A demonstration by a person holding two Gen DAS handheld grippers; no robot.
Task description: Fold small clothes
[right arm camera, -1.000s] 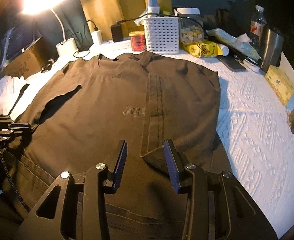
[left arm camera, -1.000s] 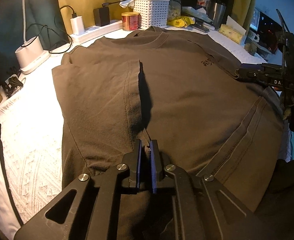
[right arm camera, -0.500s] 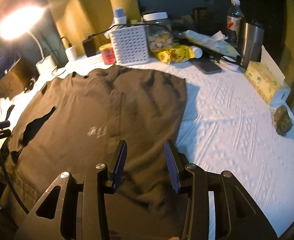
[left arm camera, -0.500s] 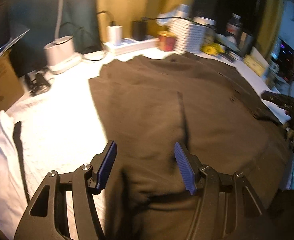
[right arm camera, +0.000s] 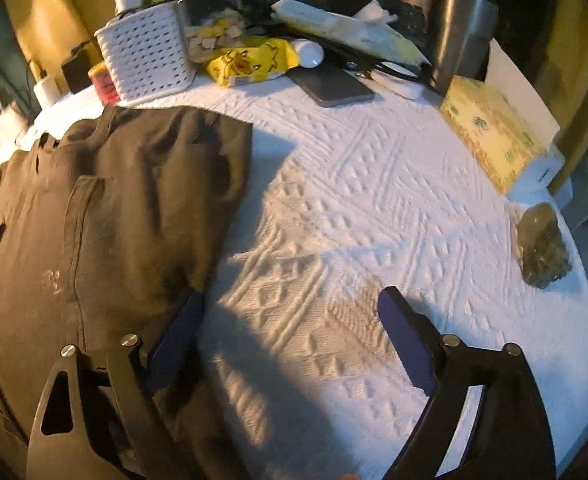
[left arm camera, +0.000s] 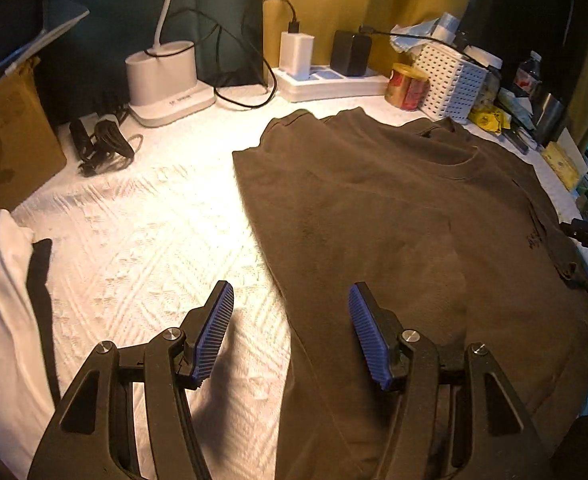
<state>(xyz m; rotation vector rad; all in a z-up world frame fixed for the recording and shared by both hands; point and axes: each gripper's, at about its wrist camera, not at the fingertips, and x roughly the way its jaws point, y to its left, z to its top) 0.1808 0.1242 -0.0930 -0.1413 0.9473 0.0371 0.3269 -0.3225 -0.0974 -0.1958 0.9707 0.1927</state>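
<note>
Cluttered desk corner, dim warm light, surface covered by a white textured cloth (right arm camera: 373, 200). Back edge is crowded: lamp base (left arm camera: 162, 76), power strip (left arm camera: 329, 82) with chargers, white perforated basket (right arm camera: 146, 60), steel tumbler (right arm camera: 461, 36), tissue box (right arm camera: 493, 132), red tin (left arm camera: 407, 86).

Brown t-shirt (left arm camera: 413, 240) lies flat mid-cloth, collar toward the clutter, both sleeves already turned in over the body.

Left gripper (left arm camera: 290, 328): jaws spread, have just opened, nothing pinched. It straddles the shirt's left side edge, one blue pad over bare cloth, the other over fabric.
Right gripper (right arm camera: 290, 340): jaws spread wide, just opened further within the last half second, nothing between them but white cloth. Its inner finger sits at the shirt's right edge; contact unclear.

Risks from here:
- Pinching the white cloth along with the shirt edge. Both grippers hang over both layers, so a low closure grabs the cover and drags the whole setup.
- Catching only the top layer, so the folded-in sleeve (right arm camera: 82, 216) slides back out on lift.
- Uneven grab heights left vs right give a skewed fold.
- A wide swing toward the back knocks the tin or basket; both sit just beside the collar.
- Right view is motion-blurred, so the edge position there is uncertain.
</note>
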